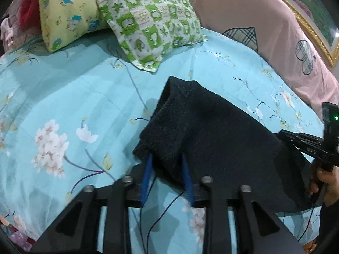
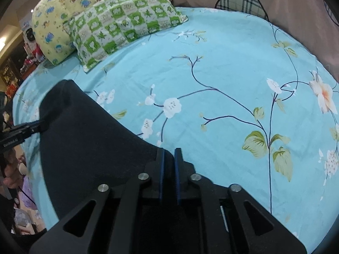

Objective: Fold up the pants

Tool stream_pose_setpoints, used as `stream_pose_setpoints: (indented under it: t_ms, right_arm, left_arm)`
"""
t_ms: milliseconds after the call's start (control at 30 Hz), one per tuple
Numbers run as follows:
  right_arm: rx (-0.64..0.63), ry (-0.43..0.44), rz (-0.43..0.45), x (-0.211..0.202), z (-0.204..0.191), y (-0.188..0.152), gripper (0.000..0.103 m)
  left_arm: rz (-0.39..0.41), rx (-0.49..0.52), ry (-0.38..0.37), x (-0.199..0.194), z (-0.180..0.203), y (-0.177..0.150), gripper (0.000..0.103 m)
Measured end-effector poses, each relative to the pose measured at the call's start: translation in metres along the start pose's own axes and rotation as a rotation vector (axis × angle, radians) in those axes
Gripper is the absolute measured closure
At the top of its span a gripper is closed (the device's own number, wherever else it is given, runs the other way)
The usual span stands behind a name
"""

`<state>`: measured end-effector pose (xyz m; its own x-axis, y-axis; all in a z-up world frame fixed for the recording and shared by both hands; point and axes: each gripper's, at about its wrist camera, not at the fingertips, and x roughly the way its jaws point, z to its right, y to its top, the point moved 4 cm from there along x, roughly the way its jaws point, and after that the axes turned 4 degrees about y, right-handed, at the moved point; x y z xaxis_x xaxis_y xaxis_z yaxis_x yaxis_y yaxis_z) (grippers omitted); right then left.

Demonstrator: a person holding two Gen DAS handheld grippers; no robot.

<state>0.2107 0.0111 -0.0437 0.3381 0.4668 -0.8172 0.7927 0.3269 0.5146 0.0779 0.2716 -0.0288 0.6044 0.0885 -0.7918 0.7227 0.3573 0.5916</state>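
Dark navy pants (image 1: 211,135) hang stretched between my two grippers above the light blue flowered bed sheet (image 1: 63,105). My left gripper (image 1: 167,158) has its blue-padded fingers (image 1: 148,175) pushed into the cloth's edge, tips hidden by fabric; it holds the pants. It shows at the left of the right wrist view (image 2: 40,126). My right gripper (image 2: 168,151) is shut on another edge of the pants (image 2: 89,139), pads nearly together. In the left wrist view it (image 1: 279,135) grips the cloth at the right.
A green-checked pillow (image 1: 148,25) and a yellow cartoon pillow (image 1: 65,10) lie at the head of the bed. A pink quilt (image 1: 275,31) lies along the far right edge. A thin dark cord (image 1: 161,213) dangles under the left gripper. Room clutter (image 2: 12,67) is beyond the bed's left side.
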Motion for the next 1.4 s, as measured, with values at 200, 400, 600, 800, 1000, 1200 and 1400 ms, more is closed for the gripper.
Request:
stream_pose_setpoints:
  t_ms: [200,400,600,800,1000,1200,1400]
  right_arm:
    - [0.08,0.007,0.062,-0.034,0.003,-0.007,0.061]
    - [0.147,0.033,0.15,-0.079,-0.001,-0.032,0.06]
    - [0.213,0.015,0.208,-0.118,0.002,-0.072,0.059]
    - [0.275,-0.029,0.226,-0.145,0.012,-0.11,0.059]
    - [0.321,-0.076,0.245,-0.171,0.018,-0.147,0.059]
    - [0.41,-0.127,0.263,-0.194,0.03,-0.187,0.053]
    - [0.495,-0.176,0.278,-0.216,0.045,-0.225,0.052]
  left_arm:
    - [0.012,-0.023,-0.001,-0.017,-0.007,-0.001,0.051]
    - [0.003,-0.033,0.01,-0.024,-0.007,-0.005,0.05]
    - [0.007,-0.012,-0.035,-0.034,0.01,-0.01,0.049]
    - [0.006,0.056,-0.089,-0.042,0.051,-0.017,0.048]
    - [-0.026,0.162,-0.163,-0.039,0.111,-0.03,0.047]
    - [-0.061,0.315,-0.233,-0.036,0.179,-0.052,0.042]
    - [-0.082,0.429,-0.294,-0.035,0.234,-0.067,0.041]
